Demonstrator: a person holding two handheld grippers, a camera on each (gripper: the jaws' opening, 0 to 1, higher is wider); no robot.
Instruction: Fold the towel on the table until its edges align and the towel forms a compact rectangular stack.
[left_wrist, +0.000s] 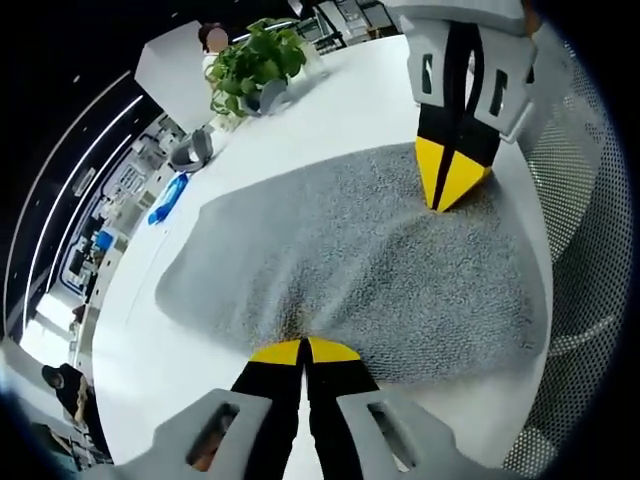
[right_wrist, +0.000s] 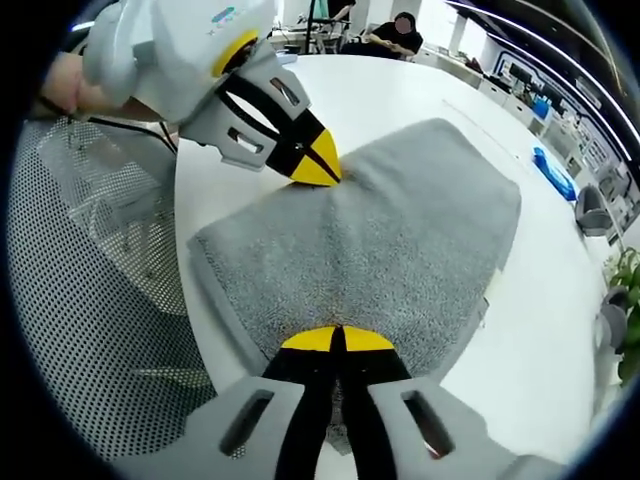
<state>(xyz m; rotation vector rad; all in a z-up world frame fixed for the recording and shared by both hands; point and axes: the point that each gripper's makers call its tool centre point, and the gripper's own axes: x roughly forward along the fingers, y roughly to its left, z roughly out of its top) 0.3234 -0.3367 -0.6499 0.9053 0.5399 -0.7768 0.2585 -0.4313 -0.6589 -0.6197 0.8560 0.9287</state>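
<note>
Tools left (left_wrist: 304, 349) and right (right_wrist: 337, 338) both pinch the grey towel (left_wrist: 360, 260); left gripper view adds a plant (left_wrist: 255, 62).

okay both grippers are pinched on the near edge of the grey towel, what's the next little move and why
Probably lift both corners together and carry them over toward the far edge. The left gripper and the right gripper each look shut on the towel at its near edge, and it lies mostly flat on the white table, apparently already doubled, so another fold would make it more compact.
</note>
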